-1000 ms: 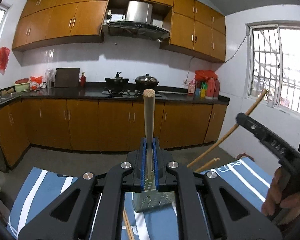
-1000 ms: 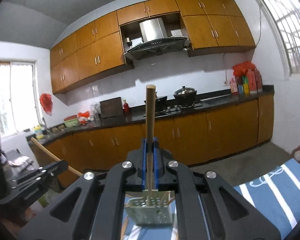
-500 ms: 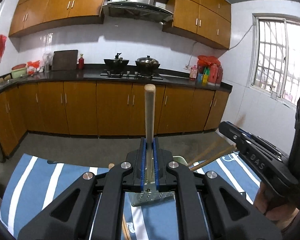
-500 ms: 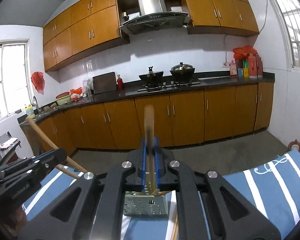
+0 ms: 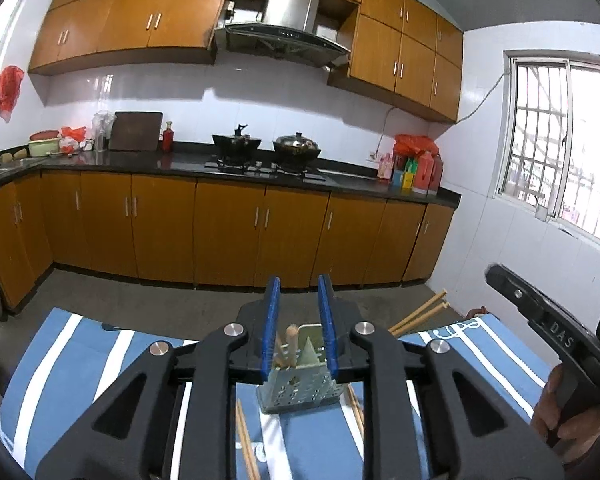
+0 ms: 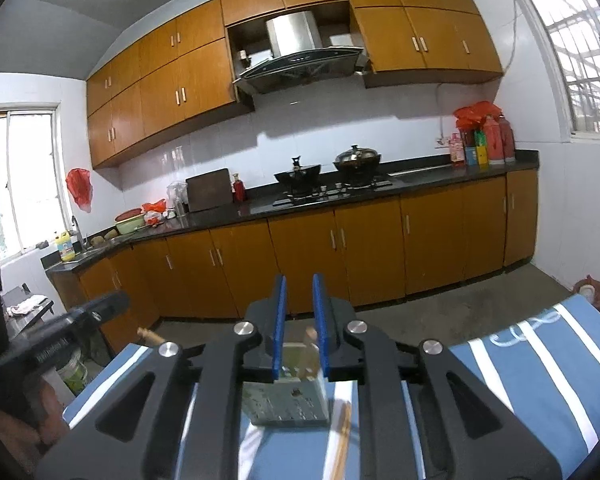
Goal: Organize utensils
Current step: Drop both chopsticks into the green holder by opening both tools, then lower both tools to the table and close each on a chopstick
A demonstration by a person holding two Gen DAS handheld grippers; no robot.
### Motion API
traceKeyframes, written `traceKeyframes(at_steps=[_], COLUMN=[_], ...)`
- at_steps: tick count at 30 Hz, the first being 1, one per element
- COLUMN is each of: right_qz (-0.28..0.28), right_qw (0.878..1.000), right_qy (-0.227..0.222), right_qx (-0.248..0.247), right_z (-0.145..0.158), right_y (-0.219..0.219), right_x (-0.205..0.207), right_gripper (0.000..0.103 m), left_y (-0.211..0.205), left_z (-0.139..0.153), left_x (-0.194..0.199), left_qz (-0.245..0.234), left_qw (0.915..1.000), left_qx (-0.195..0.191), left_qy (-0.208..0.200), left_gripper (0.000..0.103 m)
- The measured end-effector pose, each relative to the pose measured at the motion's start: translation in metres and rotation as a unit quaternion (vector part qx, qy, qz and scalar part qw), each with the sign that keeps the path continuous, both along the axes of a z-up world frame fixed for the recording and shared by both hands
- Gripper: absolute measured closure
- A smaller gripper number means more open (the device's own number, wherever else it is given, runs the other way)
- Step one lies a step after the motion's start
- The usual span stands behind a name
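Note:
A perforated metal utensil holder (image 5: 300, 394) (image 6: 286, 398) stands on the blue striped cloth (image 5: 72, 364) below both grippers. My left gripper (image 5: 299, 280) has its jaws opening, with nothing pressed between the blue pads; a wooden handle (image 5: 292, 338) stands in the holder beneath them. The right gripper (image 6: 299, 278) is opening too, and a blurred wooden handle (image 6: 312, 342) sits low over the holder. Two wooden stick ends (image 5: 424, 312) poke out to the right. Loose chopsticks (image 5: 246, 440) (image 6: 342, 440) lie on the cloth beside the holder.
In the left wrist view the right gripper (image 5: 540, 312) and a hand (image 5: 556, 404) show at the right edge. The left gripper (image 6: 60, 340) shows at the left of the right wrist view. Behind are orange kitchen cabinets (image 5: 228, 232), a black counter and a concrete floor.
Both grippers came down over the holder and parted their jaws. The wooden handles that stood clamped upright between the pads have dropped into the holder.

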State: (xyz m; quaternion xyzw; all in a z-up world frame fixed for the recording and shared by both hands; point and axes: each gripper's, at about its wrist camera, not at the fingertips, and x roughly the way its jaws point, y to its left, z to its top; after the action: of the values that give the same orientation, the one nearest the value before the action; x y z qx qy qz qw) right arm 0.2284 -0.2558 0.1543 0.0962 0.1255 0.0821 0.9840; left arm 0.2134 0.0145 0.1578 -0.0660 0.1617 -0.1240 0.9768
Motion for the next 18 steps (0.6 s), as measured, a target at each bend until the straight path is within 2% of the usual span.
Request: traceKeyframes(at_steps=[5,7,12,14,18], right_qz=[-0.024,-0.024,-0.004,0.009,0.028], right_qw=[0.998,0.994,0.97,0.961,0.951], right_qy=[0.057,0.107,0.241,0.277,0.308], right_qx=[-0.02,-0.026,-0.026,-0.02,-0.016], right_z=[-0.047,-0.079,-0.168,-0.193,-0.216], right_y=[-0.015,-0.017,-0.012,-0.005,0.015], right_x=[-0.018,-0.014,-0.003,0.0,0.003], right_gripper=[0.087,0.087,0.087,0.087,0.087], left_y=[0.019,0.027,0.041,0.044,0.049], left_z=[-0.025,-0.048,-0.107,-0.129,-0.165], left_x=[-0.022,-0.026,-0.024,-0.023,-0.023], left_qz=[0.018,0.032,0.058,0.066,0.075], left_qw=[0.9995,0.998,0.9894,0.9847,0.9754], left_qx=[0.013,0.028,0.051,0.052,0.049], left_qy=[0.021,0.047,0.122,0.153,0.201], left_gripper=[0.076,0.075,0.075,0.075,0.075])
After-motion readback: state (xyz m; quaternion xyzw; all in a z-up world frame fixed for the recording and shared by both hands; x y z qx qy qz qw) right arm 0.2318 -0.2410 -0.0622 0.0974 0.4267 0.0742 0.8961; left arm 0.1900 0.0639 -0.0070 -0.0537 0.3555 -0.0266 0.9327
